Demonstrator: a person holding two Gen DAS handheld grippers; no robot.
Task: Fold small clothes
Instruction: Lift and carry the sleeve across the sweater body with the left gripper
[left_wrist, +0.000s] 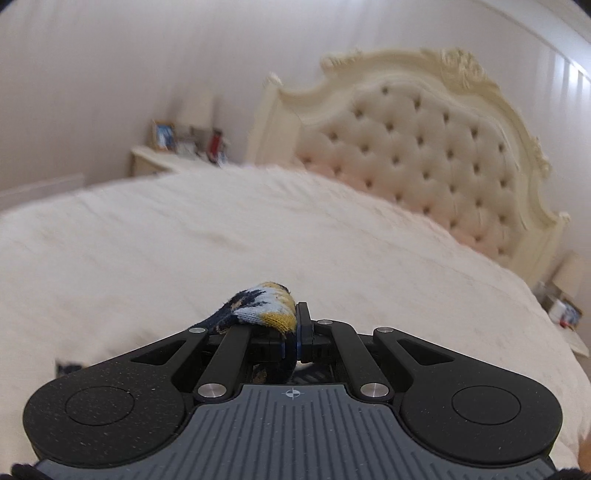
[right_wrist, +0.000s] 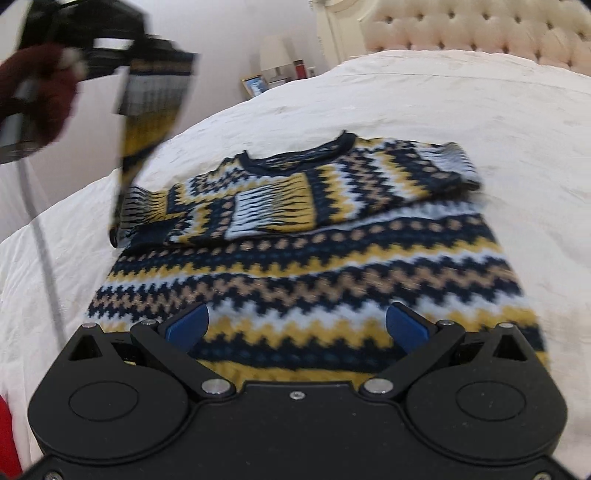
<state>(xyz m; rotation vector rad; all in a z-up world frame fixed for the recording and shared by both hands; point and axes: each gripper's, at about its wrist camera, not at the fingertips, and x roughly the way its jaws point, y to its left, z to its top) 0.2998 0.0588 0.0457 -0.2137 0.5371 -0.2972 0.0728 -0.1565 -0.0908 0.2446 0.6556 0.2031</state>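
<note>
The sleeve fold is in hand, I judge. The right gripper (right_wrist: 297, 325) hovers wide open and empty over the hem of the sweater (right_wrist: 314, 258), flat on the bed (right_wrist: 461, 110). Up to its left, the left gripper (left_wrist: 295, 325) pinches the sleeve (right_wrist: 155, 110) aloft; next, lay it across the chest.

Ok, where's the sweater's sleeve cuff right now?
The sleeve cuff is pinched in the left gripper, lifted above the sweater at the right wrist view's upper left.
</note>
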